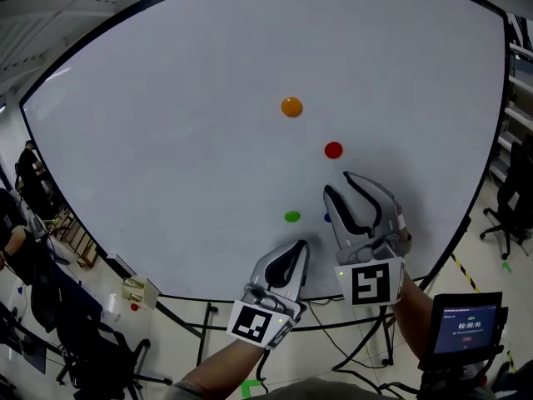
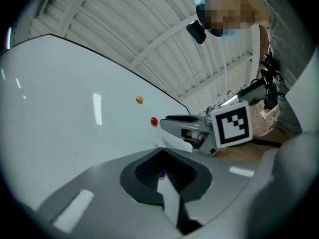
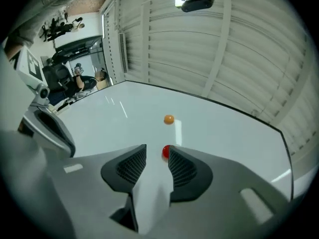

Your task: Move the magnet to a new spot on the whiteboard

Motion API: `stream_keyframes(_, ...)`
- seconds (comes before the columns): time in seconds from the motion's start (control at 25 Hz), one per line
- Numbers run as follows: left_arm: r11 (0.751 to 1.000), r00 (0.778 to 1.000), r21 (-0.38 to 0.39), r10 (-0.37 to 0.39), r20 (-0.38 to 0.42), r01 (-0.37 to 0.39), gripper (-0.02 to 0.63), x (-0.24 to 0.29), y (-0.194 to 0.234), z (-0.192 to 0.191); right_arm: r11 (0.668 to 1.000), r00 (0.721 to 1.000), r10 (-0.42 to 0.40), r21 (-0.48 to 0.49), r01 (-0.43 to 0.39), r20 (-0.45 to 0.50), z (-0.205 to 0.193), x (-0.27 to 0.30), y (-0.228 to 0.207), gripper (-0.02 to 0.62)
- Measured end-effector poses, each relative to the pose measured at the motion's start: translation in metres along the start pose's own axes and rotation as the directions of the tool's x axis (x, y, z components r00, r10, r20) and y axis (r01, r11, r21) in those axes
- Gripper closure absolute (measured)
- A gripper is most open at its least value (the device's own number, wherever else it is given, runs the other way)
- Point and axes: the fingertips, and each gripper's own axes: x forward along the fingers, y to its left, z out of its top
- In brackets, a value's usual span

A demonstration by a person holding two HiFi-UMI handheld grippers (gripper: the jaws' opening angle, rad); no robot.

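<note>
A large whiteboard (image 1: 166,140) carries an orange magnet (image 1: 291,107), a red magnet (image 1: 333,150), a green magnet (image 1: 291,217) and a blue magnet (image 1: 326,217) half hidden behind my right gripper. My right gripper (image 1: 340,186) is raised in front of the board just below the red magnet, jaws open and empty. In the right gripper view the red magnet (image 3: 166,152) shows just past the open fingertips of this gripper (image 3: 157,151), the orange magnet (image 3: 169,119) farther off. My left gripper (image 1: 300,247) hangs lower, below the green magnet, its pads together.
A person (image 1: 17,223) sits among desks and chairs at the far left. A small box (image 1: 140,290) lies on the floor under the board's lower edge. A device with a lit screen (image 1: 466,323) stands at lower right, an office chair (image 1: 508,215) beyond the board's right edge.
</note>
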Motion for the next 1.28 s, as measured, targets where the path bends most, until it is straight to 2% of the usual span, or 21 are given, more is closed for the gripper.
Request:
stream_keyframes(0.24,1.000,1.000,0.000,0.004,0.017,-0.004,0.604,-0.003,0.019,0.002,0.999,0.999,-0.008,-0.035,0.006,-0.053,-0.003,0.037,-0.005,0.410)
stream_keyframes(0.48,1.000,1.000,-0.012,-0.007,0.030,0.008,0.604,0.001,0.020,0.007,0.998,0.994,0.017,0.060,-0.010,-0.108,-0.010,0.045,-0.014,0.403)
stream_keyframes(0.64,0.999,0.999,-0.025,-0.024,0.033,0.025,0.604,0.006,0.016,0.008,0.998,0.990,0.025,0.054,-0.018,-0.136,-0.012,0.048,-0.022,0.413)
stream_keyframes(0.72,0.999,0.999,-0.026,-0.033,0.035,0.034,0.604,0.009,0.016,0.008,0.999,0.989,0.015,0.034,-0.010,-0.149,-0.012,0.049,-0.024,0.444)
stream_keyframes(0.92,0.998,0.998,-0.033,-0.045,0.035,0.046,0.604,0.012,0.015,0.008,1.000,0.978,0.011,-0.024,-0.016,-0.210,-0.014,0.050,-0.020,0.462)
stream_keyframes(1.28,0.998,0.998,-0.034,-0.054,0.031,0.055,0.604,0.014,0.015,0.009,0.999,0.973,0.021,-0.029,-0.029,-0.229,-0.017,0.052,-0.022,0.466)
